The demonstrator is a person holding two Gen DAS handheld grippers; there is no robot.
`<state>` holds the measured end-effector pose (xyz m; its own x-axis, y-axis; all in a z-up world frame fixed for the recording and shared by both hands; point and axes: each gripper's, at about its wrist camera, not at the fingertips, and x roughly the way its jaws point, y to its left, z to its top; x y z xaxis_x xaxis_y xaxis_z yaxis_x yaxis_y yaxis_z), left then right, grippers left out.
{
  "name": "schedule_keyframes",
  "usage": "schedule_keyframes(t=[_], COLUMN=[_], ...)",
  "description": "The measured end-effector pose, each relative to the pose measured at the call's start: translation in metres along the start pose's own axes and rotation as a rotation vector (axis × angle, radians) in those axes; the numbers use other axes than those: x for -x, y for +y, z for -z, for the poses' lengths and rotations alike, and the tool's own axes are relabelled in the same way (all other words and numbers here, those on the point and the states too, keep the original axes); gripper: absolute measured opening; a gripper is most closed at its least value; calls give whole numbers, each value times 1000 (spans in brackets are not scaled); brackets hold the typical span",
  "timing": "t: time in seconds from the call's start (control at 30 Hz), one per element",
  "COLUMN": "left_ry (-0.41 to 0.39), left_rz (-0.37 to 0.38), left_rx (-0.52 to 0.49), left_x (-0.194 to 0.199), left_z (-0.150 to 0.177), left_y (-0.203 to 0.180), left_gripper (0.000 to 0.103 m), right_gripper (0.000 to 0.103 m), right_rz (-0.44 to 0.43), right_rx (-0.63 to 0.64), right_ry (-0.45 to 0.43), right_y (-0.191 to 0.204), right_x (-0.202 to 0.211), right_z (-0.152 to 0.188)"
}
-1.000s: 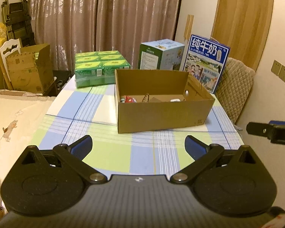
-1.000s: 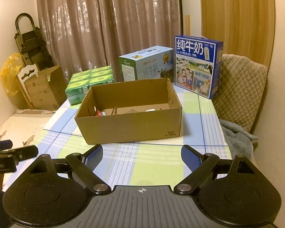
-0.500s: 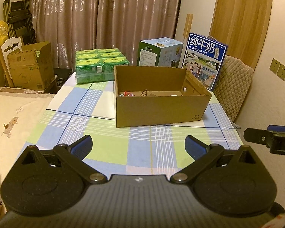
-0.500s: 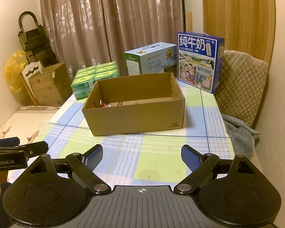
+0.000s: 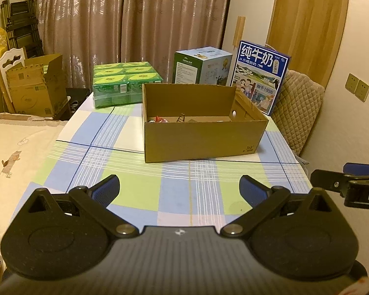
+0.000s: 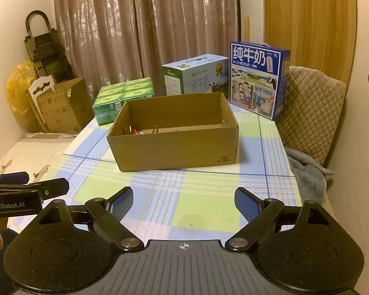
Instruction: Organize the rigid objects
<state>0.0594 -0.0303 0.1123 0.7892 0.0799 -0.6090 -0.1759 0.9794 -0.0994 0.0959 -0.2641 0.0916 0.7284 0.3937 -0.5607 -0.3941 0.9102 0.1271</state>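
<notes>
Both grippers back off from the cardboard box, jaws wide and empty.

Over the last second the left gripper (image 5: 179,188) and right gripper (image 6: 183,201) have drawn back toward the near edge of the table (image 5: 135,172), so the cardboard box (image 5: 201,137) now sits farther off, well apart from both. The small rigid objects (image 5: 160,119) lie low inside the box against its left end; they are too small to identify. With both jaws spread and holding nothing, this looks like a pause between placements or the end of sorting. The table wears a blue, green and white checked cloth; green packs (image 5: 125,83) and two milk cartons (image 6: 258,78) stand behind the box, before brown curtains (image 5: 135,24).
</notes>
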Motion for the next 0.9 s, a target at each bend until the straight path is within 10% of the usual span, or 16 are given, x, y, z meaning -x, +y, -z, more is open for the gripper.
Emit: schedule_keyframes(t=[0.9], left_ry=[3], left_rz=[-3], left_rx=[6], left_x=[-2], left_z=[2], left_y=[1], left_gripper=[102], right_gripper=[87], right_rz=[-1], right_rx=[-13], right_ry=[2], right_y=[1], right_x=[-2], right_z=[1])
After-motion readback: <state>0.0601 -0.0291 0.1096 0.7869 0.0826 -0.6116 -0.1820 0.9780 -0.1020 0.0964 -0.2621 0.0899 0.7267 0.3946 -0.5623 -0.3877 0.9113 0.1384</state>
